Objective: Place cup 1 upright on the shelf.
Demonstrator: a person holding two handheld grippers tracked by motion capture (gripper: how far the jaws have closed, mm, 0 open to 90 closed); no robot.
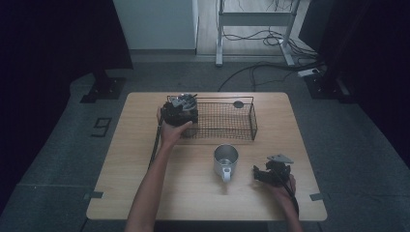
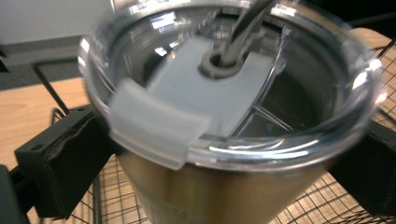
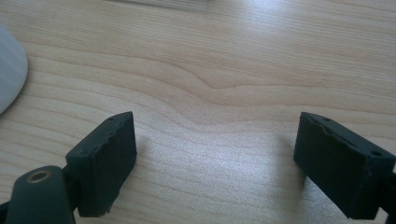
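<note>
From above, the left gripper (image 1: 180,112) is hanging at the near left corner of the wire basket (image 1: 241,130) on the worktop (image 1: 145,159), hiding what it is carrying, while its own view is showing a steel tumbler (image 2: 210,191) with a clear lid (image 2: 233,88) sitting between its jaws, blurred, so I cannot tell whether they are pressing on it. The right gripper (image 1: 265,174) is resting near right, beside a metal mug (image 1: 226,159), its own view showing its jaws standing apart over bare wood.
</note>
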